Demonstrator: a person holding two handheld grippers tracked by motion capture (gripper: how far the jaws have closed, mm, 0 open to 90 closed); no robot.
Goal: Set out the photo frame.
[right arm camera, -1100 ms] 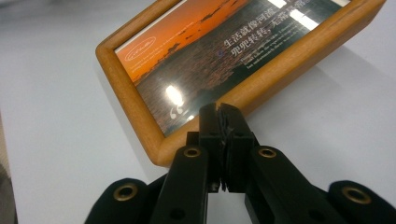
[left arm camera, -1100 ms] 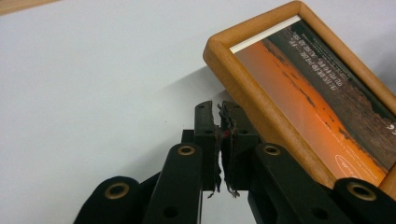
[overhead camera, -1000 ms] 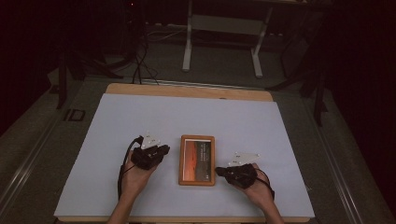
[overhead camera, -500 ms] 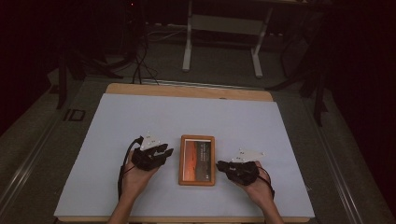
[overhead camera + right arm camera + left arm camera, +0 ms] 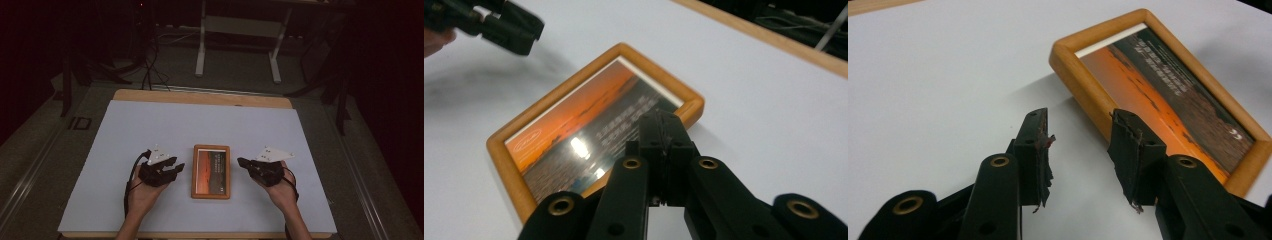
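Observation:
A wooden picture frame (image 5: 211, 171) with an orange sunset print lies flat on the white table cover, between my two grippers. My left gripper (image 5: 179, 167) sits just left of it, and its jaws have just been opening. In the left gripper view the left gripper (image 5: 1080, 127) stands open with nothing between its worn pads, close to the frame's (image 5: 1088, 85) long edge. My right gripper (image 5: 240, 161) hovers at the frame's right side. In the right gripper view the right gripper (image 5: 660, 117) is shut and empty, its jaws just closed, above the frame's (image 5: 589, 120) corner.
The white cover (image 5: 200, 125) spreads wide over a wooden table whose bare far edge (image 5: 200, 96) shows. Beyond it are a dark floor, cables and a white stand (image 5: 237, 30). The left gripper (image 5: 509, 30) shows far off in the right gripper view.
The left gripper's jaws have spread apart while that hand stayed put. The right gripper has lifted a little beside the frame, and its jaws are together.

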